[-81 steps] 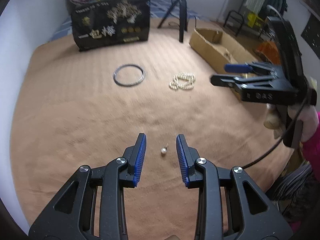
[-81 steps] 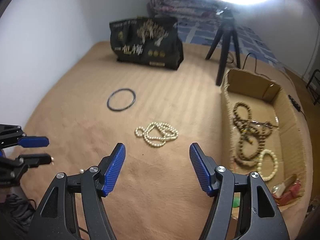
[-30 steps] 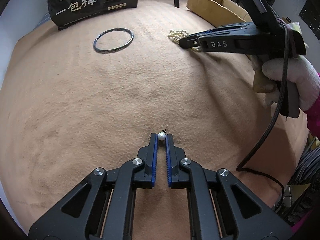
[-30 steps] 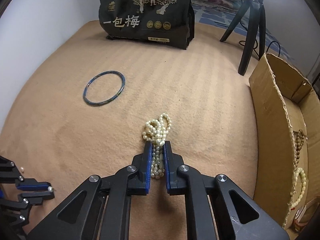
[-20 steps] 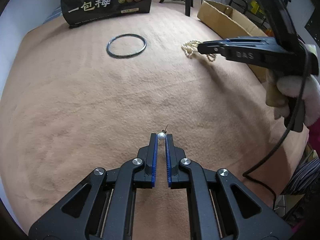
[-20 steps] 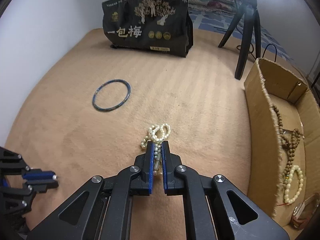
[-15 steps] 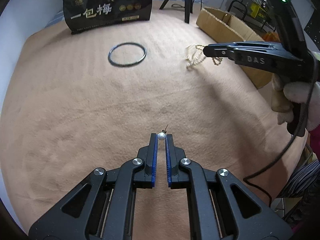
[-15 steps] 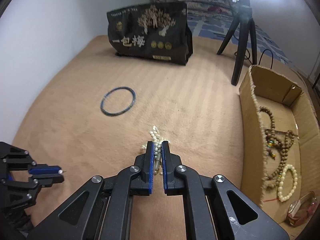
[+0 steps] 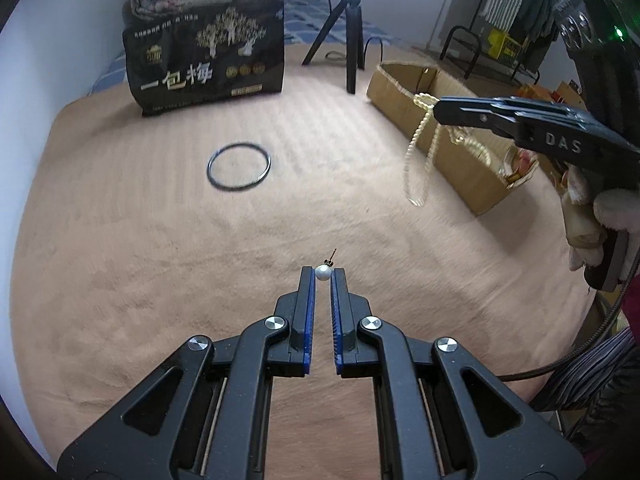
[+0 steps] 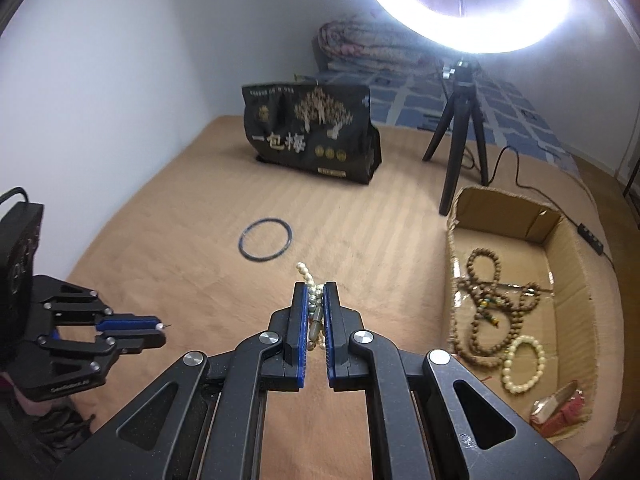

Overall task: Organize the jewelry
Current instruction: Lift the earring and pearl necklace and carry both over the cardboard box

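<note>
Tan blanket-covered bed (image 9: 120, 260) filling both views, ribbed texture, white wall at left edge.
Bright ring light (image 10: 460, 8) up top in right wrist view, on black tripod (image 10: 460, 136) standing at far side of bed.
Black printed bag (image 9: 204, 60) w/ gold tree art + white characters, upright at far end, rolled quilt behind it.
Open cardboard box (image 10: 576, 248) at right side of bed, near tripod; inside: brown wood-bead strands (image 10: 488, 300) tangled, pale bead bracelet (image 10: 524, 364) nearer cam, small red item in near corner.
Right gripper (image 10: 315, 300) raised above bed, fingers (image 10: 301, 312) clamped on pearl necklace (image 9: 418, 152); in left wrist view strand hangs in loops from tip, clear of blanket, in front of box's near wall. Person's pale-gloved hand (image 9: 600, 216) on handle.
Left gripper (image 9: 323, 276) also off bed, fingers (image 9: 308, 300) pinched together on pearl earring (image 9: 323, 272) right at tips, thin post sticking out beyond pearl. In right wrist view only tiny pin visible at tip, pearl too small to make out.
Dark bangle (image 9: 239, 166) lying flat on blanket mid-bed, between bag and grippers, well apart from box, touching nothing. Slight motion blur on bangle + necklace.
</note>
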The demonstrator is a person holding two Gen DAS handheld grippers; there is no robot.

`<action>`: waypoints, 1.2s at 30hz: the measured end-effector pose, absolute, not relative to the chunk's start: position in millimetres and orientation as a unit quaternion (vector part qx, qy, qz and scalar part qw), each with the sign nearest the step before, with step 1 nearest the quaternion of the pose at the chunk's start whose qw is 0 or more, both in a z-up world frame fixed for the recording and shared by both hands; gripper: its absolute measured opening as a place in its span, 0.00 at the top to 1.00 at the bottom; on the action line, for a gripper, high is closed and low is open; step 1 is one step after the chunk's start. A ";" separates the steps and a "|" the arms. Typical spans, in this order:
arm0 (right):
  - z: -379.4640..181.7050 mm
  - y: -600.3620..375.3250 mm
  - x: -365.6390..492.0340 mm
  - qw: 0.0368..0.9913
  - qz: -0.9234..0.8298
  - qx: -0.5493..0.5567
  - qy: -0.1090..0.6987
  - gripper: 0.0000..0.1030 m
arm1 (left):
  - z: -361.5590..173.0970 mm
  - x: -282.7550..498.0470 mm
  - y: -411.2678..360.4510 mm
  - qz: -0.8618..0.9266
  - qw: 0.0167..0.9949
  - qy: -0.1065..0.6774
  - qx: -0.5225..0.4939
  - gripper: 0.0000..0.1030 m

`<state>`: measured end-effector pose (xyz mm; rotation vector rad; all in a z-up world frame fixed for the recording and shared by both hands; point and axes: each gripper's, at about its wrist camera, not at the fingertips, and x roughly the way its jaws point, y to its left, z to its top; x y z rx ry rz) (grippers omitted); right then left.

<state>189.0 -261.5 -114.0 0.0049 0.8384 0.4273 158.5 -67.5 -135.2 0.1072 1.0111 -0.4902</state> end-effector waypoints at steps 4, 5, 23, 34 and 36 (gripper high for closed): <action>-95.4 -273.6 178.2 0.899 0.205 0.003 0.386 0.94 | -121.8 156.2 -73.9 -0.237 0.852 0.465 0.045 0.95; -92.9 -276.0 177.0 0.900 0.205 0.004 0.384 0.94 | -118.1 156.1 -76.1 -0.238 0.854 0.461 0.045 0.95; -57.4 -372.7 159.2 0.931 0.131 0.030 0.339 0.94 | -74.7 162.5 -148.3 -0.283 0.867 0.408 0.036 0.95; -63.1 -419.4 176.2 0.935 0.093 0.039 0.341 0.94 | -75.6 181.2 -209.7 -0.307 0.865 0.394 0.048 0.95; -66.5 -425.0 182.2 0.934 0.087 0.036 0.344 0.94 | -77.0 186.2 -219.9 -0.309 0.865 0.393 0.046 0.95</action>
